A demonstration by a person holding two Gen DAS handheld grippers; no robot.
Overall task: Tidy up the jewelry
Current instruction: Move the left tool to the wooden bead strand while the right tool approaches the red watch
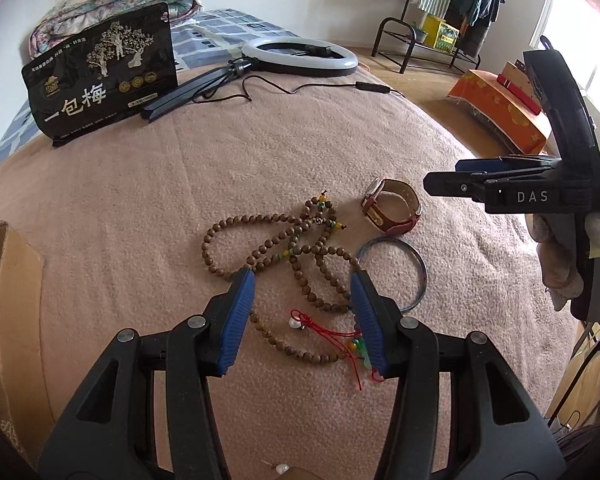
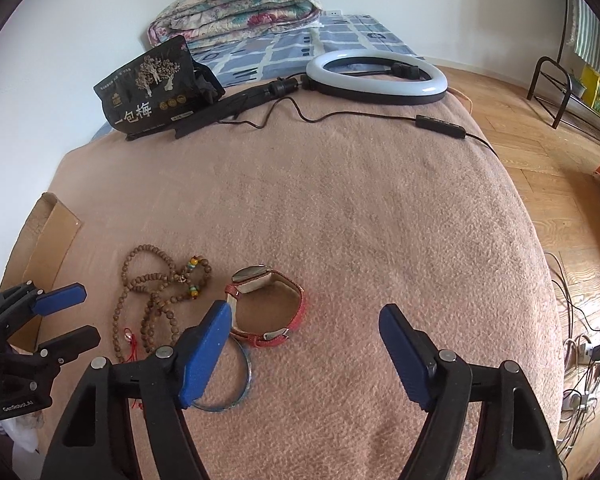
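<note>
the left gripper [image 1: 303, 320] is wide apart, holding nothing, low in the frame over the brown bead necklace [image 1: 276, 248] on the pink blanket [image 1: 140, 200]. the right gripper [image 2: 304, 356] is wide apart too, holding nothing. just past it sit the blue bangle [image 2: 236, 384] and the red watch [image 2: 268, 304]. a ring light [image 2: 376, 76] lies far back, upper right.

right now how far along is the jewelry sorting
Nothing looks sorted yet. The wooden bead necklace, red-strap watch, blue bangle and red-cord charm all lie loose on the pink blanket. In hand: nothing; the left claw is open over the beads, the right claw open beside the watch. All pieces remain, presumably for the cardboard box.
</note>
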